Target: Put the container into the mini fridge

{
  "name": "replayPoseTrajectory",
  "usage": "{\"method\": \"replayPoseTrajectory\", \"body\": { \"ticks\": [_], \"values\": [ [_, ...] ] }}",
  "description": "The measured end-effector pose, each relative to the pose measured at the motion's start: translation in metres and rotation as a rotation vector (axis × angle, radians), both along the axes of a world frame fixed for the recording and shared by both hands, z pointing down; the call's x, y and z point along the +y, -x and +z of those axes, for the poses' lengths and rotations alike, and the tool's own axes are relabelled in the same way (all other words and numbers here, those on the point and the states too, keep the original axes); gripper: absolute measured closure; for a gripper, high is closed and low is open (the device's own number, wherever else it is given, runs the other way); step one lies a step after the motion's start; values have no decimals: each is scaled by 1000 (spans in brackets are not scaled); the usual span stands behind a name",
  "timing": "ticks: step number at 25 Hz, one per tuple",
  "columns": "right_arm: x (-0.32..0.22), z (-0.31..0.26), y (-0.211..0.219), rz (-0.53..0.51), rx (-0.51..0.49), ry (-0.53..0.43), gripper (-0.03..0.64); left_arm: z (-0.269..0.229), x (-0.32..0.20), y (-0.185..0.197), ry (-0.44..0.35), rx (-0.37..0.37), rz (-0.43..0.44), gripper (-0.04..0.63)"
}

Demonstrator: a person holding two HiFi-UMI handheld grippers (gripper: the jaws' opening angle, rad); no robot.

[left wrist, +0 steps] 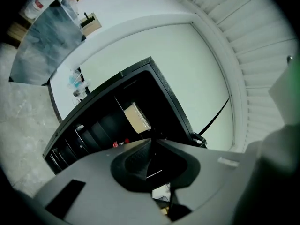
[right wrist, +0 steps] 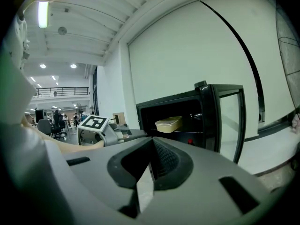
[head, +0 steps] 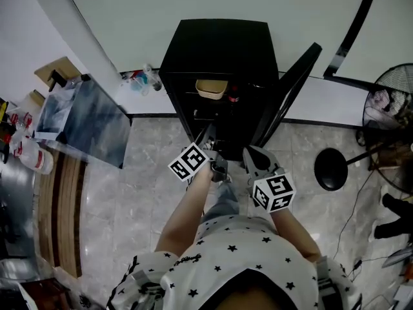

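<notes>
Mini fridge (head: pixel 219 47) shelf (right wrist: pixel 191 131) bears the container (head: pixel 211 88) level, long axis crosswise.

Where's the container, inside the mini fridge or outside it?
Inside. The container sits high inside the mini fridge, whose door stands open.

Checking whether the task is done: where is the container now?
In the head view, upper centre, the container sits on a shelf inside the open mini fridge.
</notes>
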State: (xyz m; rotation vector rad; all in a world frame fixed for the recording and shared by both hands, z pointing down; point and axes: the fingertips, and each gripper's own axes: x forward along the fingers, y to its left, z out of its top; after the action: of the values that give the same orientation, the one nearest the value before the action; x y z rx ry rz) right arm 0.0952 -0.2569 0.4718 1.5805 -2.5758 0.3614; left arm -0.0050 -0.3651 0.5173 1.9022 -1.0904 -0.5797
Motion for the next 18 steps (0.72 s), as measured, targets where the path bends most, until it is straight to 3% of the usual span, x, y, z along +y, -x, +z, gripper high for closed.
{"method": "replayPoseTrajectory", "body": {
  "ticks": [7, 18],
  "values": [
    [36, 3, 1, 11, -16, 5, 624, -3, 51, 2, -46, -147, 44, 583],
    [80, 8, 9, 7, -37, 20, 624, -6, 133, -5, -122, -460, 156, 584]
  ]
}}
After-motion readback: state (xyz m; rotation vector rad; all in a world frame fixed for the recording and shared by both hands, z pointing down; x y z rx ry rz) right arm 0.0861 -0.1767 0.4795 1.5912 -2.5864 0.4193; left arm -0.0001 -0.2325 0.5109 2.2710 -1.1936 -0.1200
